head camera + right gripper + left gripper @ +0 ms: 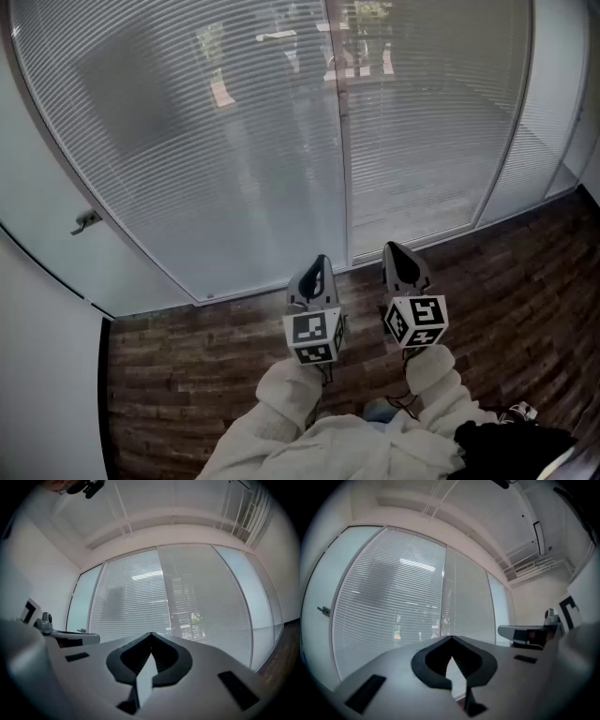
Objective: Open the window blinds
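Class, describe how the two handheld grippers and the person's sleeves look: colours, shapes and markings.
The left gripper and right gripper each have a light grey body tapering to a point, with dark ribbed pads inside the jaws. Behind each sits a white cube printed with black square markers. The person wears pale cream, puffy sleeves.

**Blinds fully lowered, slats nearly shut**

The window blinds are pale grey horizontal slats. They hang down to the bottom of the glass, where it meets the dark wooden floor. They cover two tall panes side by side, split by a thin vertical frame bar. The slats lie even and level, tilted almost closed, and only dim, blurred shapes show faintly through them.
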